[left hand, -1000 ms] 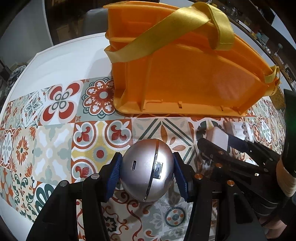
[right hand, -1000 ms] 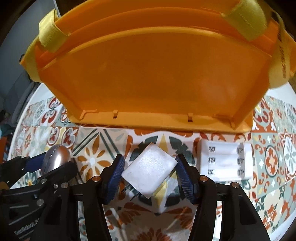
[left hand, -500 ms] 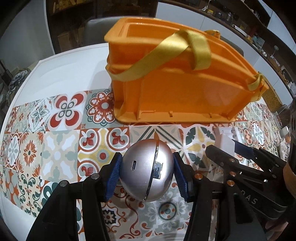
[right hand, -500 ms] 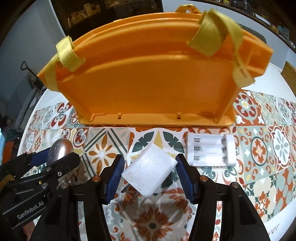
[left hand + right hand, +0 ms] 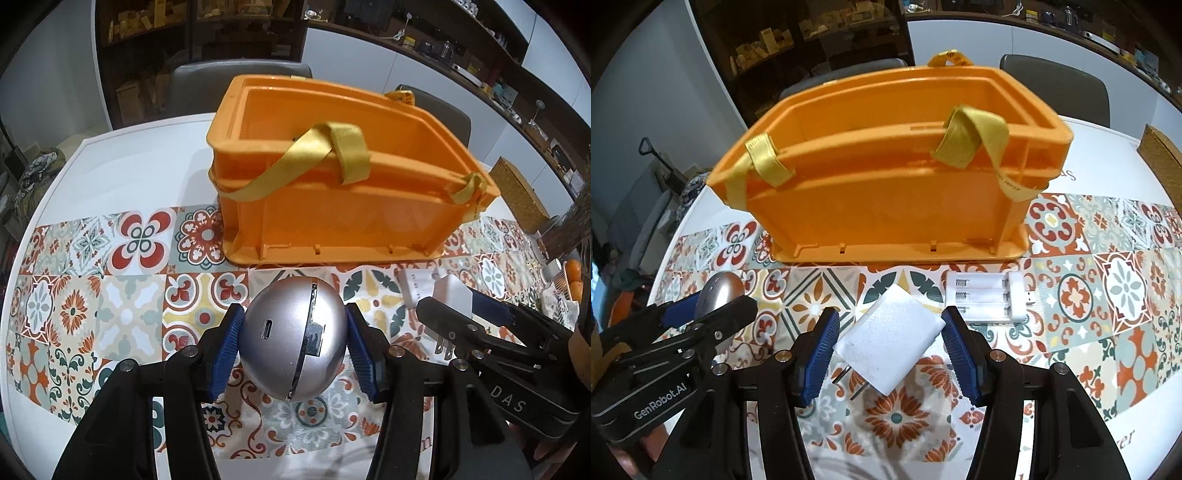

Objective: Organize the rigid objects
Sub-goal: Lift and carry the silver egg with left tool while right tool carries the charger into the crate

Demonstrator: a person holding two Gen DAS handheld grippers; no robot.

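My left gripper is shut on a silver ball-shaped device and holds it above the patterned table mat. My right gripper is shut on a white plug adapter with two metal prongs, also lifted off the mat. An orange basket with yellow straps stands open just beyond both grippers; it also shows in the right wrist view. A white battery charger lies on the mat in front of the basket, right of the adapter.
The table is white with a tiled-pattern mat. Chairs stand behind the basket. A cork board and oranges sit at the far right edge.
Both grippers have risen and pulled back with their objects, so the basket's open top and inside now show.
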